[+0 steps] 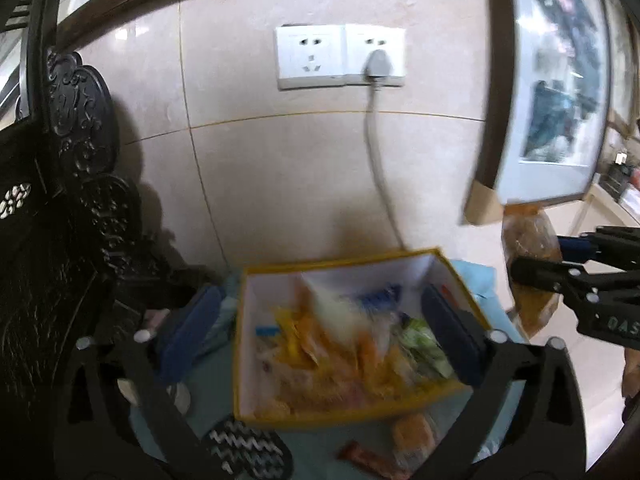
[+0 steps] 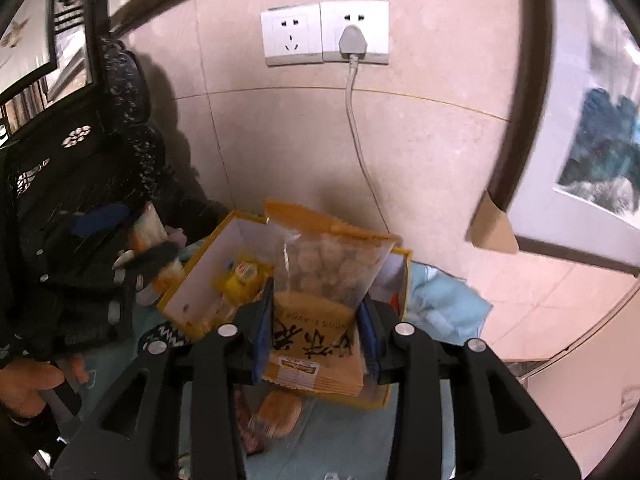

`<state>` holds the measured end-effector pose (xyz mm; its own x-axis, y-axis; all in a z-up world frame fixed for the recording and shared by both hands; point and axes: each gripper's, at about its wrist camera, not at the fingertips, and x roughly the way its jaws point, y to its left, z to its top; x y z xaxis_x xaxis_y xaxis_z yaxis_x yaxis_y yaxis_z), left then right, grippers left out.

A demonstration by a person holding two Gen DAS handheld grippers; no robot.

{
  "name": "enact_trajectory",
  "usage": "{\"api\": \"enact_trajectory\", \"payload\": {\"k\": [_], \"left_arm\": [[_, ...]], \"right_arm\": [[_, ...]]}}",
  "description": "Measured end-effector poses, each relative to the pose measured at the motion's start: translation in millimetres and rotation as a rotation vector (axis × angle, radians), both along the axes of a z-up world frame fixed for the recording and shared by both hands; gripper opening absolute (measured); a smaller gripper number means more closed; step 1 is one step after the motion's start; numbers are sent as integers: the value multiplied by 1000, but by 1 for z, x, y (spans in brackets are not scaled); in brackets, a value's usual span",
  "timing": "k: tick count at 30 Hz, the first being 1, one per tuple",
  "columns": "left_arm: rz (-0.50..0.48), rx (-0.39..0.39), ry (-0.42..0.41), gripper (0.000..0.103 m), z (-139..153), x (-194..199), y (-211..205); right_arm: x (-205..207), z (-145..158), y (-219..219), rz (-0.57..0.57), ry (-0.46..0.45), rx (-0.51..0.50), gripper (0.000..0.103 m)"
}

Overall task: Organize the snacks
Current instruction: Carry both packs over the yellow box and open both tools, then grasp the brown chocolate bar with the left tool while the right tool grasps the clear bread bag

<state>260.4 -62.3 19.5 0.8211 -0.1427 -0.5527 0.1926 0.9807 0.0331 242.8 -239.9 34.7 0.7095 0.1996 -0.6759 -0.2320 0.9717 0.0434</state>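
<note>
In the left wrist view, the left tongs (image 1: 320,332) stand spread wide and empty around the yellow-rimmed, white-lined cardboard box (image 1: 460,276), which sits at lower centre on the pale blue cloth (image 1: 486,284) of the counter, heaped with blurred orange and green snack packets (image 1: 348,364). In the right wrist view, the right tongs (image 2: 316,336) have the orange-and-clear bag of round snacks (image 2: 320,280) between their blue pads, long axis upright. The bag hangs directly over the box's open top at centre frame, so the right hand seems nearer to the drop.
</note>
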Motion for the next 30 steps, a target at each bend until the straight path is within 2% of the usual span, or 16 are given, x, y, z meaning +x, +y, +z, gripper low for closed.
{"api": "enact_trajectory", "payload": {"k": [2,4,6,10,14,19,22,27,30], "left_arm": [[21,-12,55,101,-6,17,4],[26,-38,66,101,-12,17,11],[26,-31,73,101,-22,10,15],[29,-35,153,101,-61,-8,21],[19,-17,251,101,-113,-35,15],[-9,41,379,101,-181,-60,-2],[-9,75,408,101,-206,-64,-8],[32,75,435,101,-230,-53,-7],[35,12,452,101,-242,-45,-9]], "right_arm": [[8,-1,-3,-16,2,-3,60],[6,-4,-7,-12,2,9,60],[0,-13,-11,-16,4,-4,60],[-17,-44,-19,-34,72,19,60],[-38,-82,-14,-25,164,37,60],[-61,-140,-1,-1,293,34,59],[-63,-165,4,0,353,52,59],[-57,-179,8,-1,385,47,59],[-52,-185,12,2,396,45,59]]}}
